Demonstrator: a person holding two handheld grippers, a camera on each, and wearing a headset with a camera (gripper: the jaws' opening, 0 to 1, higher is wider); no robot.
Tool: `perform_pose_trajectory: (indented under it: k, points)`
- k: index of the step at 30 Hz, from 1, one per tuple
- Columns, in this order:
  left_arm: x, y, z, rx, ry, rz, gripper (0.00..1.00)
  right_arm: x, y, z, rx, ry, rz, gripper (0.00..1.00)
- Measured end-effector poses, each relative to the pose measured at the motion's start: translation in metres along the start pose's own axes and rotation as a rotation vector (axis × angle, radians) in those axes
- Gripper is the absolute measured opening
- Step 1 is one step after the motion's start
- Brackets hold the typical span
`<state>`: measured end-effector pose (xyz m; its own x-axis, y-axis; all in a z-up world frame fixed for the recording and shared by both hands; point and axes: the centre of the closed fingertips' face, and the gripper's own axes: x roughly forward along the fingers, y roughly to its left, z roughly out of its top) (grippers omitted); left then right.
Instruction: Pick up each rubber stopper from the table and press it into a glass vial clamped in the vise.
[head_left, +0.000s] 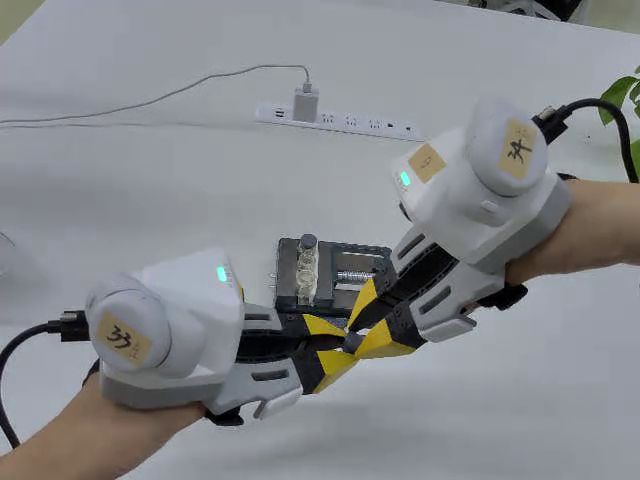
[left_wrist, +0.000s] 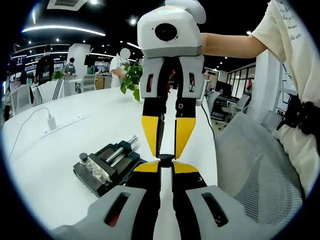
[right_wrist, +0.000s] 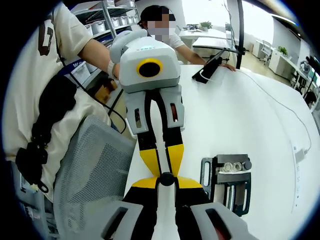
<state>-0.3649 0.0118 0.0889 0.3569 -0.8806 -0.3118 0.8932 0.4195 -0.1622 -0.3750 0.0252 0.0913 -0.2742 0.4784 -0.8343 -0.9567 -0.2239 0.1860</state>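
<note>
Left gripper (left_wrist: 166, 165) and right gripper (right_wrist: 166, 182) meet tip to tip in the air just in front of the vise (head_left: 322, 278), on the side toward the near edge of the tabletop (head_left: 120, 180). Each has its yellow-and-black jaws drawn in narrow around one small dark rubber stopper (left_wrist: 165, 159), which sits right where the two sets of tips converge. Both pairs seem to pinch it, though the tips overlap so closely that I cannot say which pair carries it.

In the head view the left gripper reaches in from the lower left and the right gripper slants down from the upper right.

The vise stands roughly mid-tabletop with its screw pointing to the right. A clear glass vial (head_left: 307, 268) is clamped upright in it and already wears a dark stopper on top. The right gripper view shows two more open round vial mouths (right_wrist: 231, 166) in a row beside that capped one.

Toward the far edge lies a white power strip (head_left: 345, 121) with a charger (head_left: 305, 102) plugged in, its cable trailing off to the left edge. Green plant leaves (head_left: 627, 95) poke in at the right edge.
</note>
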Motion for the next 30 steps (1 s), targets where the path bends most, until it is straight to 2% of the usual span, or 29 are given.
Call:
perform_pose_trajectory:
  k: [4, 13, 24, 30]
  points:
    - [-0.001, -0.001, 0.000, 0.008, -0.002, -0.004, 0.04, 0.000, 0.001, 0.001, -0.004, -0.006, 0.017, 0.08]
    - [-0.001, 0.002, 0.000, -0.016, -0.011, 0.008, 0.04, 0.001, -0.001, 0.002, 0.024, -0.004, 0.002, 0.07]
    - [0.000, 0.003, -0.002, -0.006, -0.008, 0.023, 0.05, 0.003, -0.003, 0.000, 0.053, 0.018, -0.001, 0.07]
    - [-0.002, 0.011, -0.010, -0.007, 0.014, 0.065, 0.21, 0.006, -0.009, -0.006, 0.058, 0.037, -0.013, 0.07]
